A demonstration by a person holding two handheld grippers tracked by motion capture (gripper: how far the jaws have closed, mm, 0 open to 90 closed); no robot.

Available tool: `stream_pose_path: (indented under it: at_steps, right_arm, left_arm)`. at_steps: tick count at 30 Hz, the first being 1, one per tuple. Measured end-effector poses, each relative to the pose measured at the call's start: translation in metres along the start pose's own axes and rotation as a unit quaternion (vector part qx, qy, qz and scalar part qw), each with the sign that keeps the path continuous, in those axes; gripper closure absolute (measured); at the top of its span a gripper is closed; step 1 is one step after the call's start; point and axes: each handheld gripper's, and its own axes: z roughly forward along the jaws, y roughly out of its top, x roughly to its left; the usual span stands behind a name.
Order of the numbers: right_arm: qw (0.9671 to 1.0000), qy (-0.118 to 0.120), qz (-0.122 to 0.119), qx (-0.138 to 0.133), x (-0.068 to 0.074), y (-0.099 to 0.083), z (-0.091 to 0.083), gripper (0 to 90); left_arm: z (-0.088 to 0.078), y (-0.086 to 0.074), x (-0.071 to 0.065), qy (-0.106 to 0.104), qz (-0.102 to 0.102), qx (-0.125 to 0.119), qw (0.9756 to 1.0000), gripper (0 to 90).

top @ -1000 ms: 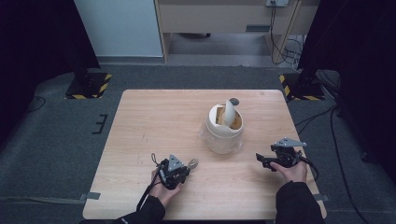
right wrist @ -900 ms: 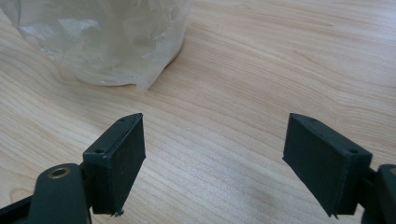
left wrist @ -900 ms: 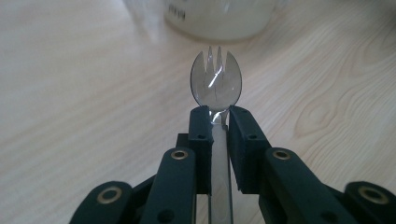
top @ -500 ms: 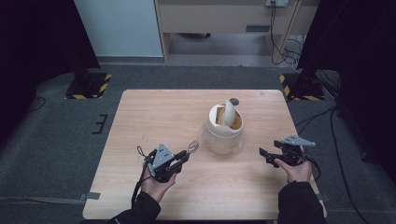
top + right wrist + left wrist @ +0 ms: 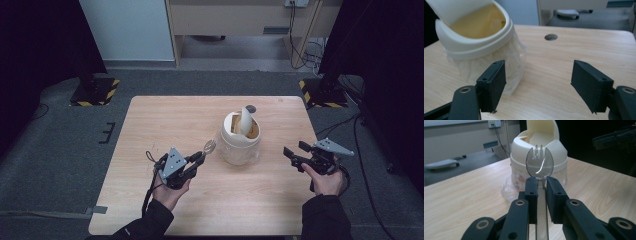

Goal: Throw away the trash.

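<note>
A pale wooden table (image 5: pixel 150 125) stands on grey carpet (image 5: pixel 60 140).

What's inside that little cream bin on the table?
The cream bin has its swing lid tipped up, showing bare yellowish inner walls. A clear liner bag bulges below its rim. The bottom is hidden, so any contents cannot be seen.

Clear spork (image 5: pixel 539 165), cream bin (image 5: pixel 240 139), pale wood table (image 5: pixel 150 125).

A: Surface? 
B: Light wood-grain desk (image 5: pixel 165 120), rectangular with rounded corners, one round hole (image 5: pixel 251 108) near the far edge.
A: Resting on it?
B: A cream bin (image 5: pixel 241 137) with a swing lid, clear liner bulging under its rim, right of centre, just before the hole.
</note>
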Motion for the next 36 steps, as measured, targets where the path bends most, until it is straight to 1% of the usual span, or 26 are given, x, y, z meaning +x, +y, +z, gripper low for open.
stream_pose_path:
  at_steps: [1, 2, 5, 7, 9, 11, 14, 16, 18, 21, 25, 27, 29, 32, 34, 36]
  right_arm:
    - [1.0000, 0.000, 0.000, 0.000, 0.000, 0.000, 0.000, 28.8]
    - [0.9999, 0.000, 0.003, -0.011, 0.001, 0.002, -0.002, 30.0]
    - [0.9988, 0.015, 0.020, -0.041, 0.003, 0.012, -0.009, 32.2]
    - [0.9986, 0.016, 0.021, -0.046, 0.004, 0.015, -0.010, 32.7]
    - [0.9975, 0.027, 0.024, -0.061, 0.008, 0.022, -0.014, 34.0]
    - [0.9971, 0.031, 0.025, -0.065, 0.010, 0.025, -0.015, 34.4]
    - [0.9960, 0.044, 0.025, -0.073, 0.016, 0.032, -0.015, 35.7]
    - [0.9956, 0.052, 0.023, -0.075, 0.020, 0.037, -0.015, 36.1]
    - [0.9942, 0.058, 0.026, -0.087, 0.026, 0.041, -0.015, 36.3]
    - [0.9915, 0.076, 0.026, -0.102, 0.034, 0.048, -0.015, 36.0]
    - [0.9895, 0.091, 0.022, -0.110, 0.044, 0.055, -0.015, 37.1]
    - [0.9879, 0.103, 0.025, -0.114, 0.050, 0.057, -0.014, 39.1]
    - [0.9869, 0.112, 0.026, -0.113, 0.054, 0.059, -0.013, 41.0]
    - [0.9857, 0.123, 0.026, -0.112, 0.061, 0.062, -0.011, 43.4]
    - [0.9840, 0.133, 0.031, -0.114, 0.065, 0.063, -0.009, 44.1]
    - [0.9834, 0.140, 0.030, -0.112, 0.068, 0.064, -0.008, 44.7]
  left_arm:
    - [0.000, 0.001, -0.001, -0.001, 0.002, -0.003, 1.0000, 79.4]
    - [0.001, 0.002, -0.003, -0.001, 0.006, -0.009, 0.9999, 79.4]
    - [0.003, 0.006, -0.005, -0.003, 0.017, -0.017, 0.9997, 79.4]
    - [0.006, 0.010, -0.006, -0.004, 0.018, -0.023, 0.9996, 79.4]
    - [0.008, 0.014, -0.007, -0.006, 0.016, -0.031, 0.9994, 79.4]
    - [0.011, 0.018, -0.010, -0.010, 0.016, -0.038, 0.9991, 79.4]
    - [0.015, 0.024, -0.014, -0.012, 0.027, -0.046, 0.9985, 79.4]
    - [0.019, 0.027, -0.017, -0.014, 0.030, -0.051, 0.9982, 79.4]
    - [0.021, 0.030, -0.020, -0.017, 0.032, -0.054, 0.9979, 79.4]
    - [0.025, 0.032, -0.024, -0.022, 0.035, -0.058, 0.9975, 79.3]
    - [0.028, 0.033, -0.028, -0.023, 0.037, -0.060, 0.9973, 79.4]
    - [0.029, 0.033, -0.031, -0.024, 0.036, -0.063, 0.9971, 79.4]
    - [0.031, 0.034, -0.034, -0.025, 0.042, -0.068, 0.9965, 79.4]
    - [0.034, 0.036, -0.038, -0.027, 0.045, -0.075, 0.9958, 79.4]
    - [0.036, 0.038, -0.041, -0.029, 0.047, -0.079, 0.9954, 79.4]
    - [0.038, 0.040, -0.045, -0.029, 0.052, -0.082, 0.9949, 79.4]
